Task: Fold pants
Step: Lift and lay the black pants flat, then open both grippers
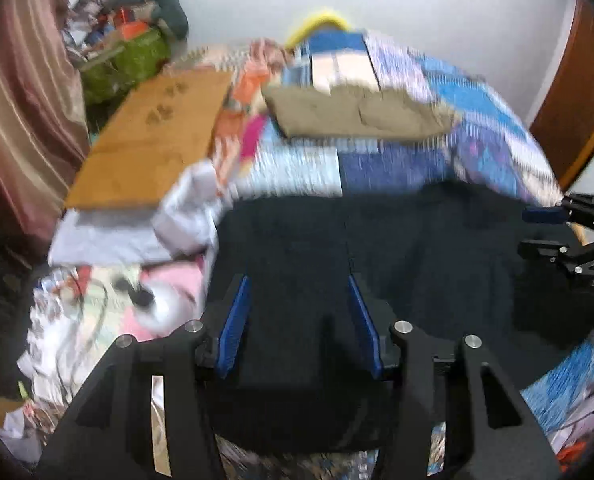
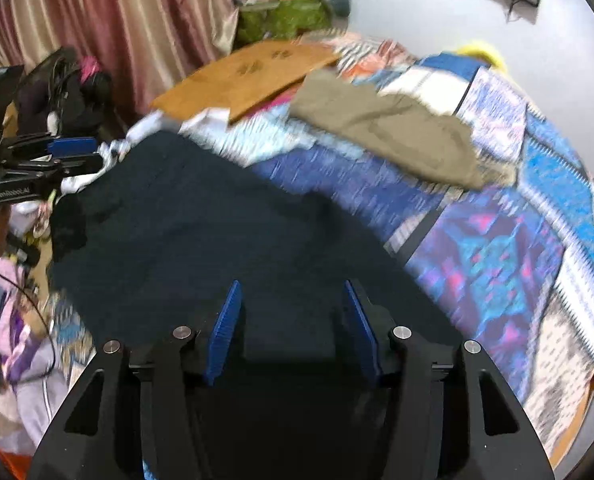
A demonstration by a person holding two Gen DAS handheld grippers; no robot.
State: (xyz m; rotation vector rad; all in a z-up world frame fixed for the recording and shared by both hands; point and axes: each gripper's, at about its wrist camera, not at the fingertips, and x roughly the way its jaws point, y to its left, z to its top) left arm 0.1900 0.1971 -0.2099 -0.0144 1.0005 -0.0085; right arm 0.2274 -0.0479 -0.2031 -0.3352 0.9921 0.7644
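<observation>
I am reading "GenRobot.AI" on my left gripper [image 2: 77, 156] at the left edge of the right wrist view; "DAS" is showing on my right gripper [image 1: 537, 232] at the right edge of the left view. Both are spreading their blue pads apart, gripping nothing. The dark pants [image 1: 377, 248] are lying on the patterned quilt [image 2: 497, 248], filling the lower centre beneath my jaws.

Matt dark navy cloth pants [image 1: 377, 264]; khaki woven folded garment [image 1: 357, 114]; smooth brown cardboard sheet [image 1: 153, 140]; glossy striped pink curtain [image 2: 109, 16].
</observation>
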